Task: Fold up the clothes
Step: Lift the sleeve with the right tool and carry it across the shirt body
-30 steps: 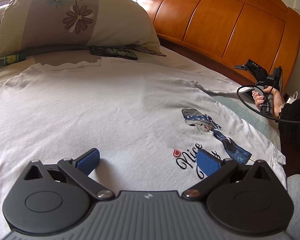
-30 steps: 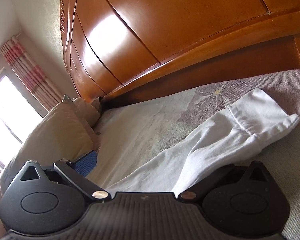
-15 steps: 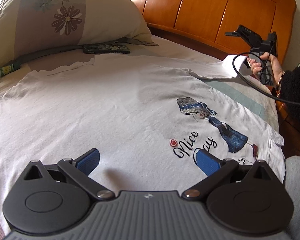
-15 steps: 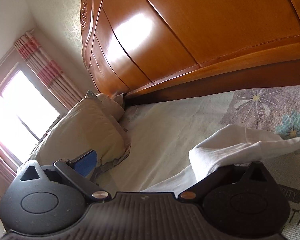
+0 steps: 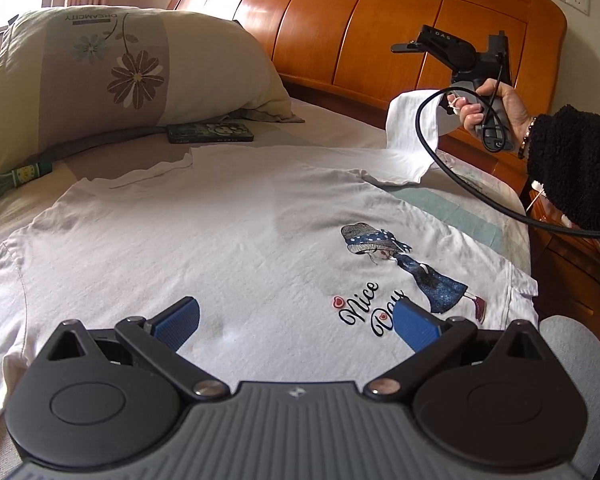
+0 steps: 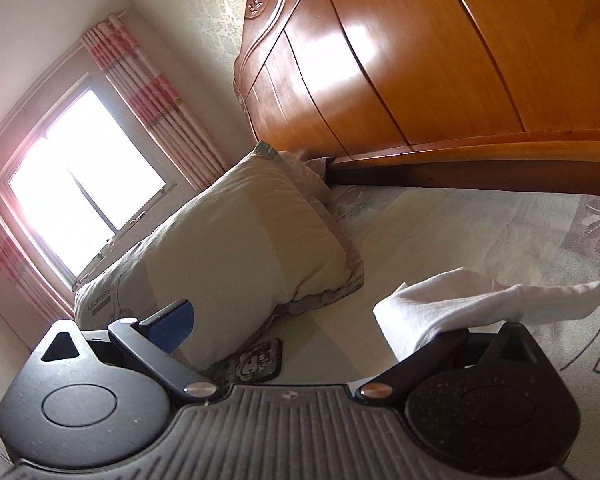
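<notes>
A white T-shirt with a girl print and "Nice Day" lies flat, front up, on the bed. My left gripper is open and empty, low over the shirt's hem. My right gripper stands wide open; the shirt's sleeve is draped over its right finger and lifted off the bed. In the left wrist view the right gripper is held in a hand near the headboard with the sleeve hanging from it.
A flowered pillow lies at the head of the bed, a dark flat case beside it, a green bottle at the left. The wooden headboard runs behind. A window with curtains shows in the right wrist view.
The right gripper has lifted the sleeve off the bed and swung it up and inward toward the pillow. The left gripper has drawn back slightly and stayed open.
</notes>
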A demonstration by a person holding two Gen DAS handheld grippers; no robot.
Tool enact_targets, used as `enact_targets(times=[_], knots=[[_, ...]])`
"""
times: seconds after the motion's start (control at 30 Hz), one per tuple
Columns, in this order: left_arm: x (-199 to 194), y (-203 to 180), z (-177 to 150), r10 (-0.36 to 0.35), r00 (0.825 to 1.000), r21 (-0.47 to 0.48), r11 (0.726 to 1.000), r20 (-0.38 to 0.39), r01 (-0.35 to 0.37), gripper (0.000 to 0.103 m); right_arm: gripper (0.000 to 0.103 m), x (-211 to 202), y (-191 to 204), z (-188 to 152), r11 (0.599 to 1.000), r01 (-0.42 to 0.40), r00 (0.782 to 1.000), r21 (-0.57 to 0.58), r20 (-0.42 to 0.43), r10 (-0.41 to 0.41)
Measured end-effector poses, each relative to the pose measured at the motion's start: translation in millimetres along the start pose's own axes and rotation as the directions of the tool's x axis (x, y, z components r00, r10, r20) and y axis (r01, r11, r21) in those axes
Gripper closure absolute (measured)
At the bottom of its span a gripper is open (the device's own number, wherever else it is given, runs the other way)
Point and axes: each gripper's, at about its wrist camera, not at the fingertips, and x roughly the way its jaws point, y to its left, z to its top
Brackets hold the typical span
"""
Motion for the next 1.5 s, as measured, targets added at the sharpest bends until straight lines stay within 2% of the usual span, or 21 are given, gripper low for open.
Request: enact_targets(times=[0.1, 0.3, 0.6, 0.87, 1.07, 1.5], knots=[[-6, 0, 1, 0.025, 1.000, 0.013, 1.000, 0.009, -0.025, 0.001, 0.000, 0, 0, -1, 1.000, -0.002, 1.000, 0.000, 0.001, 0.002], [-13, 7, 3, 0.023, 0.999, -0.014, 1.000, 0.034, -0.022, 0.001, 0.000, -1, 0, -2, 1.000, -0.005, 1.000, 0.000, 0.003, 0.005], [-9, 16, -4, 0.020, 1.000, -0.031, 0.999, -0.005, -0.021, 0.001, 0.000, -3, 1, -3, 1.000, -0.011, 1.000, 0.001, 0.006, 0.011], [-10, 25, -10, 0.047, 0.998, -0.032, 0.998, -0.035, -0.048, 0.001, 0.000, -4, 1, -5, 1.000, -0.015, 1.000, 0.001, 0.009, 0.015], [-12, 33, -12, 0.098, 0.994, -0.045, 0.994, -0.053, -0.100, 0.001, 0.000, -5, 1, -6, 1.000, -0.019, 1.000, 0.001, 0.011, 0.019], [-7, 38, -16, 0.124, 0.989, -0.047, 0.991, -0.075, -0.127, 0.001, 0.000, -6, 2, -8, 1.000, -0.026, 1.000, 0.002, 0.015, 0.026]])
